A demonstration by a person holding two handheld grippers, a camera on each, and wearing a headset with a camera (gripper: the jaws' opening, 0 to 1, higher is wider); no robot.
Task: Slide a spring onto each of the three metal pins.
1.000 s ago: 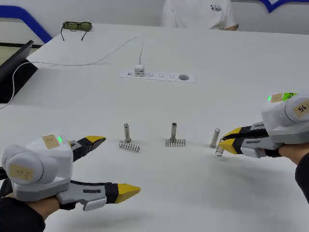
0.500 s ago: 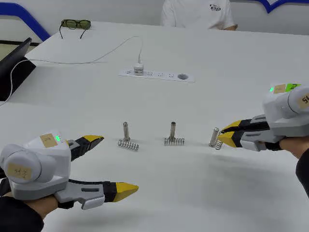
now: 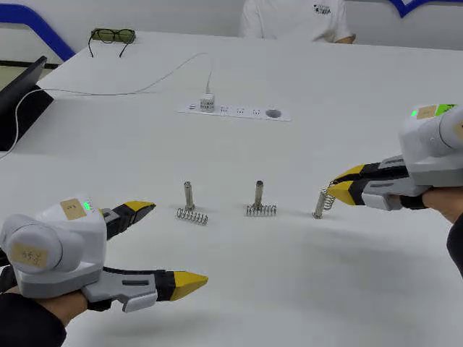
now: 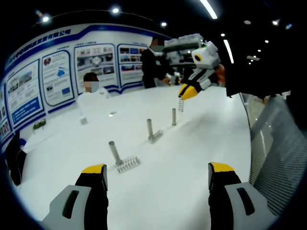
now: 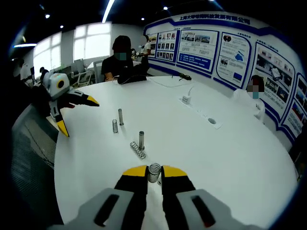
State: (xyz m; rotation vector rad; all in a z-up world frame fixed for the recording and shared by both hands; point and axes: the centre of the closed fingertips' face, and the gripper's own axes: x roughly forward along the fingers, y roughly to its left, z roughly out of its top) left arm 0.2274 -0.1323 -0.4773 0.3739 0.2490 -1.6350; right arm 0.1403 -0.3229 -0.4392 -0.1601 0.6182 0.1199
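Note:
Three metal pins stand in a row on the white table [image 3: 239,289]: left pin [image 3: 188,195], middle pin [image 3: 259,194], right pin [image 3: 319,204]. One spring [image 3: 192,215] lies at the foot of the left pin, and another spring [image 3: 261,210] lies by the middle pin. My right gripper [image 3: 334,190] is shut on a third spring [image 3: 328,199], held tilted beside the right pin's top. That spring [image 5: 154,171] sits between the right gripper's [image 5: 154,173] jaws. My left gripper [image 3: 165,243] is open and empty at the near left, its jaws [image 4: 157,168] wide apart.
A white power strip [image 3: 235,112] with a plugged charger and cable lies further back. Dark glasses [image 3: 113,35] rest at the far left, and a dark screen [image 3: 18,101] stands at the left edge. A person in a white shirt [image 3: 296,18] sits at the far side.
My right gripper has lifted the spring from the table beside the right pin up towards the pin's top. The left gripper has held its place.

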